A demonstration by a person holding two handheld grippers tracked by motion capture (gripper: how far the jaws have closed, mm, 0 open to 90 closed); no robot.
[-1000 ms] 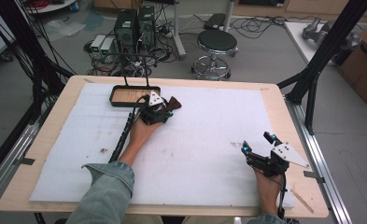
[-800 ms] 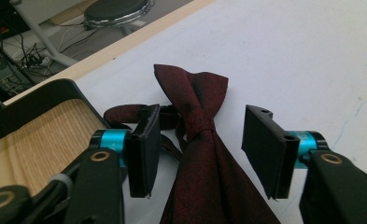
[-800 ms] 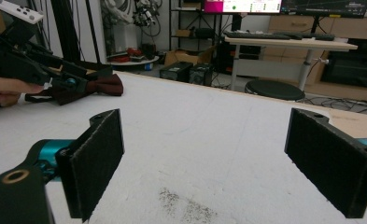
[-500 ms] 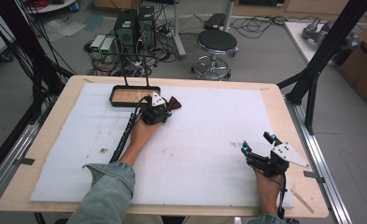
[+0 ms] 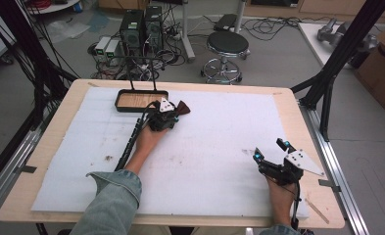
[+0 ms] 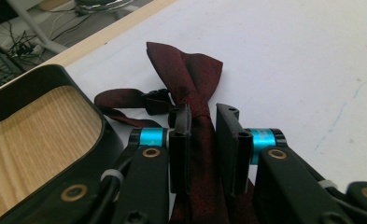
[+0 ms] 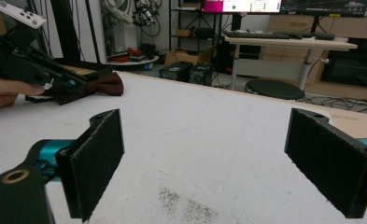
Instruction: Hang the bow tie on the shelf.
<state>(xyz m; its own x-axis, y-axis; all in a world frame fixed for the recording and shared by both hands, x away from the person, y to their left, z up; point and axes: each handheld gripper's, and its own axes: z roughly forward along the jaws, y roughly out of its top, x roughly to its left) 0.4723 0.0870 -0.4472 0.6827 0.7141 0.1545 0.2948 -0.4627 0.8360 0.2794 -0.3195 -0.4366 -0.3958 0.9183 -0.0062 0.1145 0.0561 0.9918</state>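
The left tongs clamp a dark red bow tie just beside the wood-lined tray (lying to their left); the right tongs rest apart, well away on the bench.

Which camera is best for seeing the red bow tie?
The left gripper view: the bow tie is close up, pinched at its middle between the left gripper jaws beside the tray. The high view shows it small; the right gripper view shows one dark red wing far off.
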